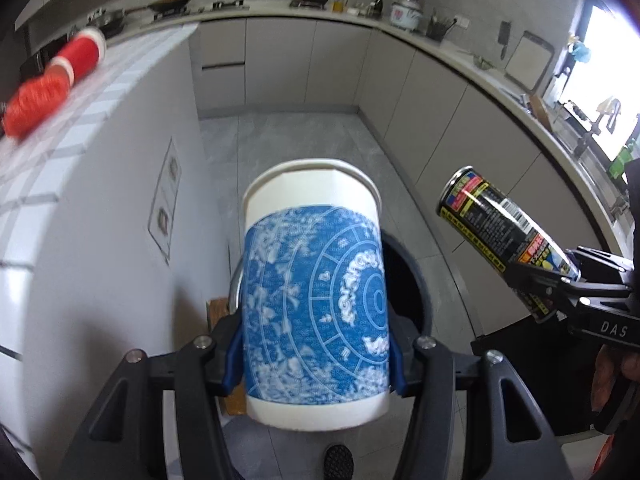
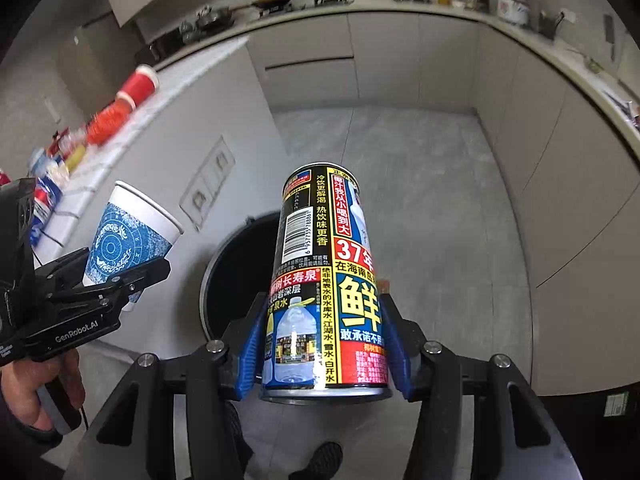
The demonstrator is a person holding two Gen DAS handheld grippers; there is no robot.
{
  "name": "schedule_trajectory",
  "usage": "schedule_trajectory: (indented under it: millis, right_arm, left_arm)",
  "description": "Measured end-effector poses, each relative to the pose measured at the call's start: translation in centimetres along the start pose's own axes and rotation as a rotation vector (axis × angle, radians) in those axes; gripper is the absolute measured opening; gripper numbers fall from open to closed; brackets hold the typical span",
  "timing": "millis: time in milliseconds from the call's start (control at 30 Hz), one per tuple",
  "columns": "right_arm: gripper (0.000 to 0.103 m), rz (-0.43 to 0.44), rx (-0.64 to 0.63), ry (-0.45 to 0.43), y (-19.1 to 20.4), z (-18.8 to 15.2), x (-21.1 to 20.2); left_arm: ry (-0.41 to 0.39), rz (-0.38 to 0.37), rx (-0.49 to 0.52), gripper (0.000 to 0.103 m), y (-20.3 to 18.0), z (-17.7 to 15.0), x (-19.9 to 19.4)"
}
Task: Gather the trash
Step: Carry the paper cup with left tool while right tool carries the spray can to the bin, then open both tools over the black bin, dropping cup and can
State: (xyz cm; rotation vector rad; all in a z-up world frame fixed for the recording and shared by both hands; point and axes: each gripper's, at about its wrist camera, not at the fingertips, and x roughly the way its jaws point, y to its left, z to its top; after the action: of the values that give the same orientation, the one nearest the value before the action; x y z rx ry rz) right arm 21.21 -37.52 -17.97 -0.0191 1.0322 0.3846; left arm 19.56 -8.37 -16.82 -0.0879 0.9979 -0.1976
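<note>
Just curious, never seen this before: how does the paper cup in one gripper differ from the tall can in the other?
The paper cup is white with a blue pattern; the can is black, yellow and red with print. The paper cup is wider and flares to its rim; the can is slimmer and straight. Both are clamped between blue pads, left gripper and right gripper, above a dark bin.

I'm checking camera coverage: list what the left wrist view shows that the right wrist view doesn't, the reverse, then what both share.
Left wrist only: a window at the right edge and a cutting board leaning on the counter.
Right wrist only: bottles and wrappers on the tiled counter, and the hand holding the left gripper.
Both: the paper cup, the can, the trash bin and the red cups.
</note>
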Motion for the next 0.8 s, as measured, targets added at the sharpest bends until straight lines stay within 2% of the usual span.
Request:
schedule_trajectory:
  millis: [267,400,433,467,500,533,800]
  right_arm:
    - [0.055,0.041,-0.118,0.081,-0.1,-0.7,5.5]
    - [0.056,0.080,-0.200,0.104,0.8,-0.1,8.3]
    - [0.065,0.089,-0.236,0.104,1.0,-0.2,8.8]
    - [0.089,0.040,-0.273,0.106,1.1,-0.3,9.7]
    - [0.091,-0.003,-0.278,0.113,1.0,-0.3,10.0]
    - [0.091,0.011,-0.283,0.098,0.6,-0.4,9.9]
    - [0.091,0.038,-0.210,0.079,-1.9,-0.6,7.4]
  left_arm:
    - [0.039,0.007,-0.044,0.056,0.5,-1.1,3.4]
    - [0.080,-0.050,-0.050,0.060,0.8,-1.5,5.3]
    - [0.105,0.001,-0.058,0.069,1.1,-1.6,5.9]
    - [0.110,0.042,-0.072,0.082,1.5,-1.7,6.0]
    - [0.090,0.054,-0.100,0.086,2.2,-2.0,5.4]
    - [0.073,0.051,-0.121,0.089,2.7,-2.3,4.8]
    - [0.051,0.093,-0.099,0.089,2.0,-3.1,1.3]
